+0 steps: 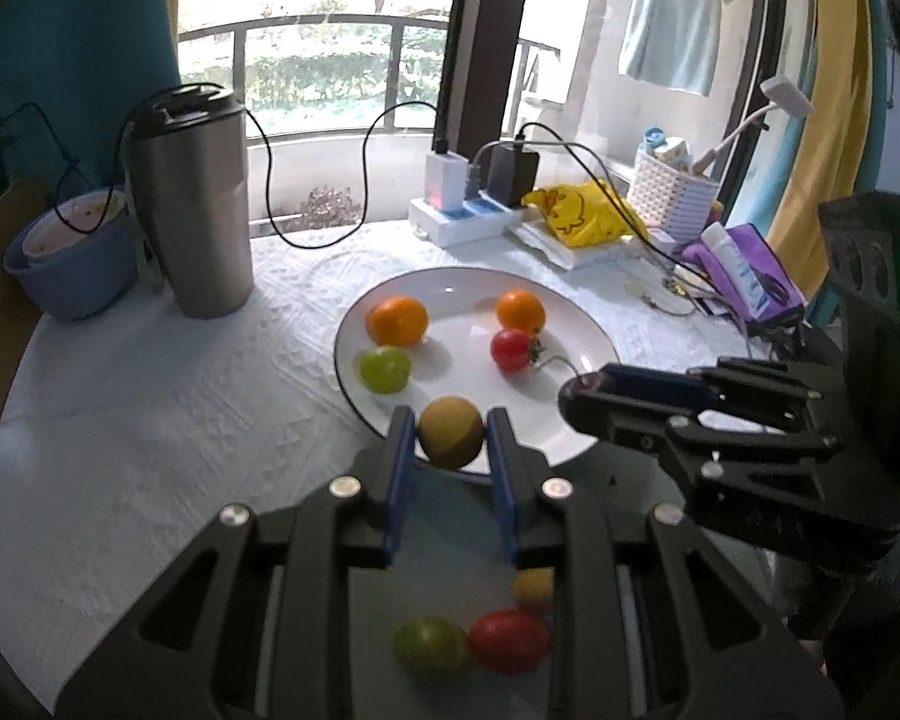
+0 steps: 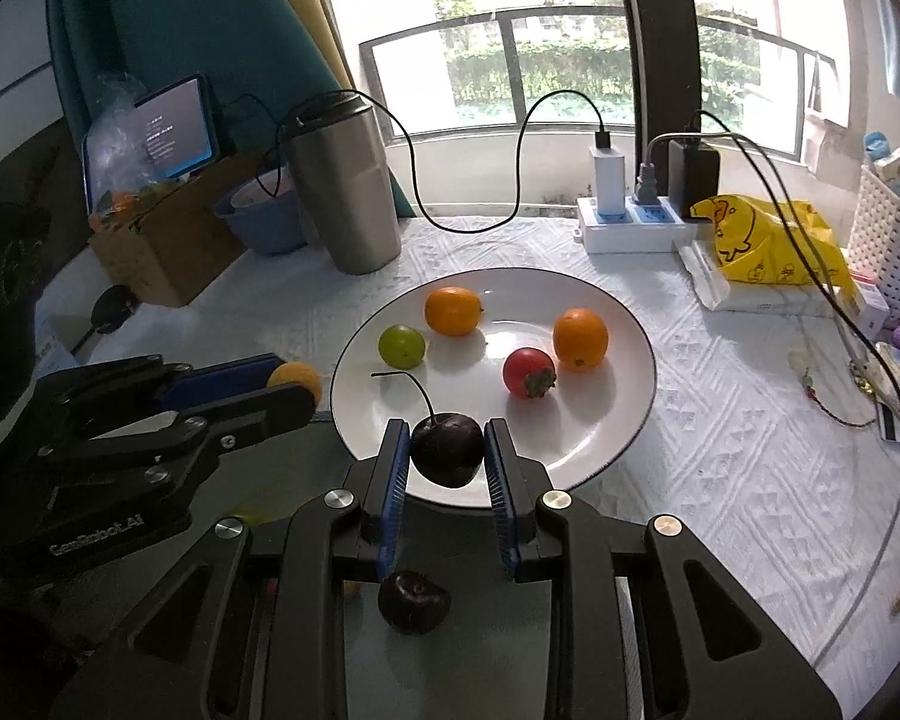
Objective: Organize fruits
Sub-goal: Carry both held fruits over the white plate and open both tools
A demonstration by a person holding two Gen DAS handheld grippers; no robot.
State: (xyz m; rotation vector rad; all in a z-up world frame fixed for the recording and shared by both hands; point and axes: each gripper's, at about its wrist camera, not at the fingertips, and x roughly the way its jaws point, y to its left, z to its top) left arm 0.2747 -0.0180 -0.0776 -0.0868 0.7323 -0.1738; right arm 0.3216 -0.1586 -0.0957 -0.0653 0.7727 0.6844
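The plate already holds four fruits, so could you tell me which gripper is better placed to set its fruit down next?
Probably the right gripper: its dark cherry already hangs over the plate near the rim. The left gripper holds its yellow fruit just at the plate's edge.

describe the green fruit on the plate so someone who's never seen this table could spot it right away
Find the big white plate in the middle of the white tablecloth, in front of the steel tumbler. On the plate's tumbler side lies a small round green fruit, beside an orange. It is the only green thing there; the others are orange or red.
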